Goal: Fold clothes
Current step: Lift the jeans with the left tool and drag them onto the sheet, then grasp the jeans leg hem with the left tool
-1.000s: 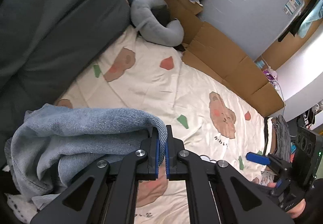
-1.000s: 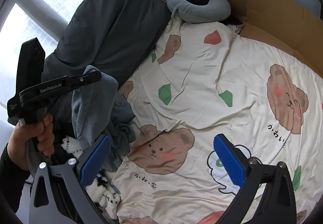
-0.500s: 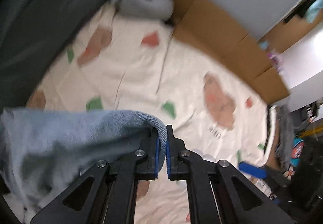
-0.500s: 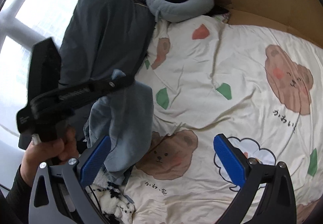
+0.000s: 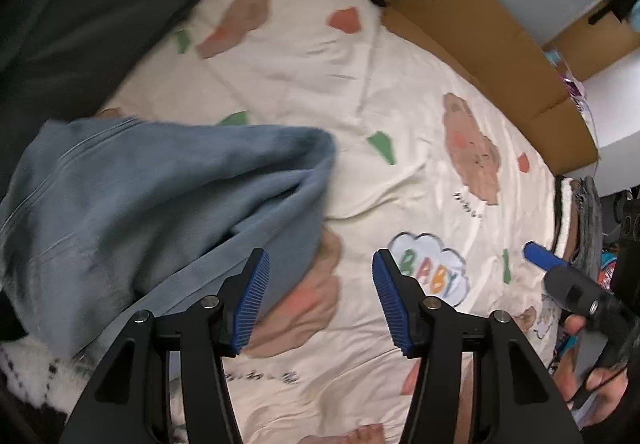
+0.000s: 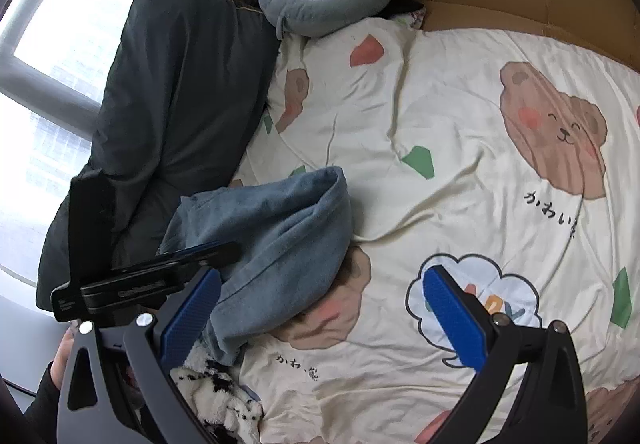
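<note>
One blue garment (image 5: 168, 196) lies in a heap on the bear bedsheet (image 5: 400, 92), and the left gripper (image 5: 320, 300) is opening with no cloth pinched between its pads. The right gripper (image 6: 320, 320) is spread wide and empty. I think the laying-out step is on, so next both grippers need to grab the edges and pull it flat.

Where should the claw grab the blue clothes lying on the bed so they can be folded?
Probably the rounded free end of the blue garment that points out over the bear sheet. It bulges up from the bed and nothing covers it, so the open right gripper could come down from above, over the bare sheet.
</note>
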Action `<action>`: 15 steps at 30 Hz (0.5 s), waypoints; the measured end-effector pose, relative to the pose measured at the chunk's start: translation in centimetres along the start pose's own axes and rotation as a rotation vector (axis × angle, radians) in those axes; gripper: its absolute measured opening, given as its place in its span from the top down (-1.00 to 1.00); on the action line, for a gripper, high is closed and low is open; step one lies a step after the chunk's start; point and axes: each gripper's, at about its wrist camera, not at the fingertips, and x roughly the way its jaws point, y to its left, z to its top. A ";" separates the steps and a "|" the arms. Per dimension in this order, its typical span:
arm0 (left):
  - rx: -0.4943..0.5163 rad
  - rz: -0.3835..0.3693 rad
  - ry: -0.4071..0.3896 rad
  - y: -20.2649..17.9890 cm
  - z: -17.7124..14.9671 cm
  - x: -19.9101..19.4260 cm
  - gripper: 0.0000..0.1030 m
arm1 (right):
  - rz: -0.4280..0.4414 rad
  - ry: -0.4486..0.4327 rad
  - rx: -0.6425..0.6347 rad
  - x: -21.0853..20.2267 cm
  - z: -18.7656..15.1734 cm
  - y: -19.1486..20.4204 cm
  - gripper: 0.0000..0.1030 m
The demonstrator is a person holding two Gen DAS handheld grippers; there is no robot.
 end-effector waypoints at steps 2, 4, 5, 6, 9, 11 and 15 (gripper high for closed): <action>-0.015 0.030 -0.004 1.7 -1.1 -0.4 -0.05 | 0.000 0.005 0.001 0.2 -0.2 -0.1 -0.99; -0.034 0.058 -0.008 3.6 -2.4 -0.9 -0.05 | 0.000 0.010 0.002 0.4 -0.4 -0.1 -0.99; -0.045 0.071 -0.010 4.5 -3.1 -1.1 -0.05 | 0.002 0.013 0.002 0.5 -0.5 -0.1 -0.99; -0.053 0.083 -0.012 5.4 -3.7 -1.4 -0.05 | 0.002 0.016 0.002 0.6 -0.6 -0.1 -0.99; -0.072 0.114 -0.009 7.7 -5.6 -1.9 -0.05 | 0.003 0.024 -0.005 0.9 -0.8 0.0 -0.99; -0.088 0.137 0.002 9.0 -6.7 -2.0 -0.05 | 0.004 0.029 -0.010 1.0 -0.9 0.1 -0.99; -0.144 0.177 0.017 12.0 -9.2 -2.2 -0.32 | 0.004 0.037 -0.004 1.3 -1.1 0.1 -0.99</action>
